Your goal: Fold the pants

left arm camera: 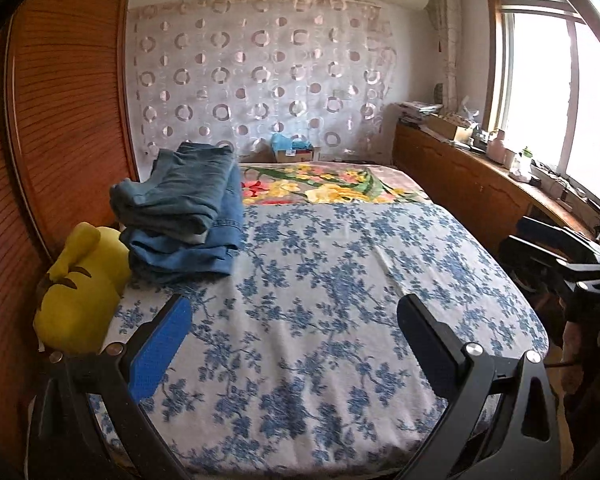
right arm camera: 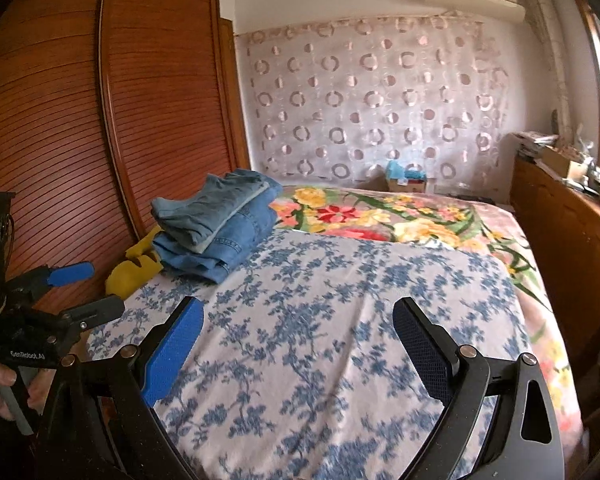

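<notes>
Two pairs of folded blue jeans [left arm camera: 184,208] lie stacked at the bed's far left, a grey-blue pair on top of a darker one; the stack also shows in the right wrist view [right arm camera: 216,224]. My left gripper [left arm camera: 296,320] is open and empty, held over the blue-flowered sheet [left arm camera: 320,280] near the bed's front edge, well short of the stack. My right gripper [right arm camera: 300,320] is open and empty over the same sheet [right arm camera: 332,300]. The left gripper also shows at the left edge of the right wrist view [right arm camera: 80,288], open.
A yellow plush toy [left arm camera: 80,288] lies at the bed's left edge beside the jeans. A wooden wardrobe [left arm camera: 60,120] stands on the left. A floral blanket [left arm camera: 324,184] covers the bed's far end. A cluttered wooden counter [left arm camera: 480,176] runs under the window on the right.
</notes>
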The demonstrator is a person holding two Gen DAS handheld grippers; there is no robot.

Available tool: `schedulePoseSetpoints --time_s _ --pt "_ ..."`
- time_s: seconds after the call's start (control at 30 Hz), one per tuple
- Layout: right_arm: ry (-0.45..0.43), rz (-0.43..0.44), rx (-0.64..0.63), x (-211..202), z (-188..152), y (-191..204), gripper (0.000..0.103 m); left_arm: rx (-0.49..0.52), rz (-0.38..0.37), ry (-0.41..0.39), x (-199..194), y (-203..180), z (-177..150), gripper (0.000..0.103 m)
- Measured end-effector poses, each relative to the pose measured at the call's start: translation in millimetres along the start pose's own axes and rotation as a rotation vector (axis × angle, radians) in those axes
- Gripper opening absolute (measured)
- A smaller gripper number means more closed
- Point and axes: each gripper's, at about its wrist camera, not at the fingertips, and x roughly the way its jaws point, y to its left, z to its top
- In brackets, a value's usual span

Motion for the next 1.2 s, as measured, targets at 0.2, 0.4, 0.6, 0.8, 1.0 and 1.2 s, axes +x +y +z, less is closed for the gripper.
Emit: schedulePoseSetpoints --time_s 0.2,0.4,0.6,0.8,1.0,1.2 --pt "-0.006 -0.047 0.01 -23 -12 4 0.096 0.01 -0.015 -0.011 -14 -17 -4 0.102" --pt "-0.019 -0.068 0.021 -44 -26 2 0.096 0.026 -0.022 -0.011 -26 -30 -11 0.102" --pt "-0.02 -0.068 0.04 -51 -34 -1 0.096 0.03 -0.02 -0.016 -36 -35 -17 0.102" --pt "-0.053 -0.084 0.059 -65 -32 -5 0.096 0.023 -0.011 -0.038 -49 -36 -13 0.102" --pt "-0.088 -0.118 0.047 -83 -33 2 0.096 0.027 -0.003 -0.068 -64 -36 -5 0.102" --pt "-0.106 -0.133 0.05 -91 -35 8 0.096 0.028 -0.007 -0.101 -77 -36 2 0.102"
